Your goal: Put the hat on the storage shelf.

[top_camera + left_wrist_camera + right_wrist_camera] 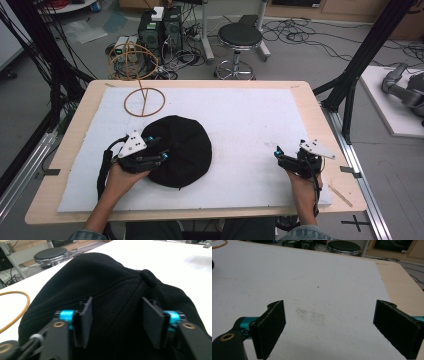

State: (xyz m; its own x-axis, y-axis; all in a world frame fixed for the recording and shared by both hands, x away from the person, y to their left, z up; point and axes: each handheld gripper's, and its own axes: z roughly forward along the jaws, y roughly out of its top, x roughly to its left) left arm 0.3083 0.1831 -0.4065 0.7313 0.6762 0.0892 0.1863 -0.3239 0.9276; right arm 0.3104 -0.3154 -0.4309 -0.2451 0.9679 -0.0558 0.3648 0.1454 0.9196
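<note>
The left claw point(116, 322) hovers released over the black cap point(181, 150), hiding its near edge. The right claw point(329, 330), also released, hangs above the bare white surface point(250, 125).

A tan wire stand with ring base point(144, 102) sits on the white foam mat point(250, 125). Behind the wooden table point(320, 115) stands 1 round black stool point(240, 36).

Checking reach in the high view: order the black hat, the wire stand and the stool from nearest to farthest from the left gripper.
From the left gripper:
1. Black hat, under the gripper.
2. Wire stand, at the table's far left.
3. Stool, on the floor beyond the table.
</note>
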